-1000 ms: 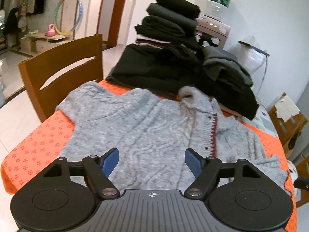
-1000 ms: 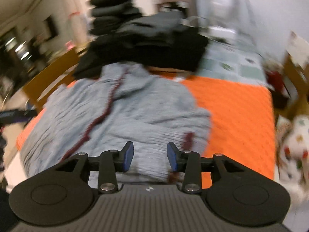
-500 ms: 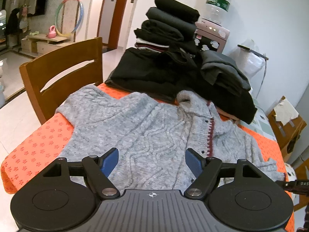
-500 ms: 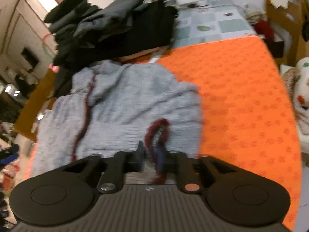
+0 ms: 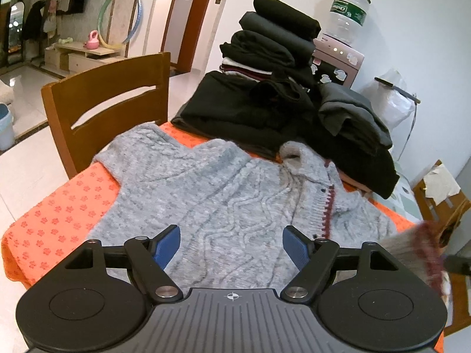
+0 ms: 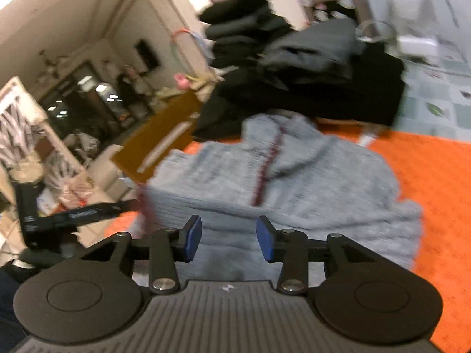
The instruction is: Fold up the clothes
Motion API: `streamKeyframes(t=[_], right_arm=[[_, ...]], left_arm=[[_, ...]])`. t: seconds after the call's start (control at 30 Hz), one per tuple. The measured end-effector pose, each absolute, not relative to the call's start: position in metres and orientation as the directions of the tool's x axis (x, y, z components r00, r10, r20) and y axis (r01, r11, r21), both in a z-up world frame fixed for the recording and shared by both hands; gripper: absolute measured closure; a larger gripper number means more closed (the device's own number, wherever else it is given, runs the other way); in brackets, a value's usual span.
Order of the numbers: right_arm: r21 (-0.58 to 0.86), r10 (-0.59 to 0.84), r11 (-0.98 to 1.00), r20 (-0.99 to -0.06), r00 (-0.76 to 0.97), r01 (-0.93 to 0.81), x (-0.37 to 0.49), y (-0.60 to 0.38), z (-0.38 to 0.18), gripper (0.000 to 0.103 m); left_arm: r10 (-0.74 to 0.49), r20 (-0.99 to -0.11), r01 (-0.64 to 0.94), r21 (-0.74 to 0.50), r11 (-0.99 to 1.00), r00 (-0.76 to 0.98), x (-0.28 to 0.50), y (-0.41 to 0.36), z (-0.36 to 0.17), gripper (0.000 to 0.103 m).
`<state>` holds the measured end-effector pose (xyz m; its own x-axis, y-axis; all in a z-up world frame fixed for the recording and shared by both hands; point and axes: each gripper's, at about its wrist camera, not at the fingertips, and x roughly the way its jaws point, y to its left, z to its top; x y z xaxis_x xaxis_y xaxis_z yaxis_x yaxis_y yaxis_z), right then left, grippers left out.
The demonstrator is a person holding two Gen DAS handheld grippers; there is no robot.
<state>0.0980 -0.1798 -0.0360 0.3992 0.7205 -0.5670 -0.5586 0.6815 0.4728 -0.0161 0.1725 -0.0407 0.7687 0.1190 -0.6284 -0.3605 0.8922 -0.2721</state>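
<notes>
A grey cable-knit cardigan [image 5: 223, 203] with a dark red button band lies spread on the orange tablecloth [image 5: 59, 220]. My left gripper [image 5: 232, 245] is open and empty above its lower hem. A lifted grey and red cuff [image 5: 424, 250] shows blurred at the right edge of the left wrist view. In the right wrist view the cardigan [image 6: 309, 182] has its right sleeve folded over the body. My right gripper [image 6: 229, 236] is open and empty just above the folded part. The left gripper's side [image 6: 76, 214] shows at the left there.
Piles of dark folded clothes [image 5: 282, 97] fill the far end of the table. A wooden chair [image 5: 106, 103] stands at the left, another chair [image 5: 441, 194] at the right. A water dispenser [image 5: 341, 47] stands behind the piles.
My right gripper was shut on the red-edged cuff half a second ago; now it is open and the sleeve lies folded over the cardigan. The left gripper barely moved.
</notes>
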Motion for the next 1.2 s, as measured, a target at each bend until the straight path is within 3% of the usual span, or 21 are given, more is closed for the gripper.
streamKeyframes(t=[0.23, 0.53, 0.63, 0.67, 0.7, 0.77, 0.8, 0.9, 0.97, 1.07, 1.2], right_arm=[[0.45, 0.635, 0.765, -0.647, 0.422, -0.461, 0.112, -0.21, -0.061, 0.054], [0.36, 0.523, 0.847, -0.691, 0.498, -0.391, 0.141, -0.23, -0.07, 0.053], [0.326, 0.513, 0.848, -0.699, 0.498, -0.417, 0.165, -0.23, -0.067, 0.054], [0.317, 0.513, 0.845, -0.707, 0.486, -0.43, 0.174, -0.228, -0.067, 0.054], [0.308, 0.51, 0.841, -0.723, 0.466, -0.444, 0.186, -0.224, -0.069, 0.06], [0.305, 0.504, 0.833, -0.761, 0.408, -0.461, 0.209, -0.216, -0.076, 0.073], [0.315, 0.505, 0.827, -0.781, 0.368, -0.466, 0.217, -0.212, -0.084, 0.075], [0.338, 0.493, 0.812, -0.833, 0.25, -0.475, 0.24, -0.199, -0.106, 0.08], [0.266, 0.412, 0.845, -0.877, 0.247, -0.465, 0.248, -0.2, -0.123, 0.081], [0.167, 0.311, 0.896, -0.898, 0.312, -0.412, 0.253, -0.214, -0.132, 0.103], [0.169, 0.306, 0.926, -0.861, 0.407, -0.339, 0.24, -0.232, -0.119, 0.1]], left_arm=[[0.093, -0.629, -0.373, -0.33, 0.867, 0.772, -0.009, 0.176, -0.043, 0.021], [0.063, -0.711, -0.39, -0.308, 0.868, 0.7, 0.01, 0.177, -0.073, 0.021], [0.03, -0.739, -0.372, -0.304, 0.877, 0.673, 0.018, 0.174, -0.089, 0.033], [0.016, -0.75, -0.358, -0.297, 0.885, 0.662, 0.021, 0.172, -0.093, 0.044], [0.004, -0.759, -0.343, -0.29, 0.893, 0.651, 0.024, 0.169, -0.097, 0.056], [-0.015, -0.774, -0.318, -0.277, 0.907, 0.633, 0.028, 0.165, -0.103, 0.069], [-0.016, -0.78, -0.31, -0.267, 0.912, 0.625, 0.029, 0.164, -0.106, 0.073], [-0.008, -0.8, -0.303, -0.237, 0.923, 0.6, 0.032, 0.162, -0.112, 0.075], [-0.004, -0.808, -0.31, -0.23, 0.922, 0.589, 0.032, 0.164, -0.116, 0.075], [-0.001, -0.807, -0.319, -0.234, 0.918, 0.59, 0.031, 0.167, -0.119, 0.075], [-0.007, -0.797, -0.321, -0.252, 0.913, 0.604, 0.031, 0.17, -0.121, 0.073]])
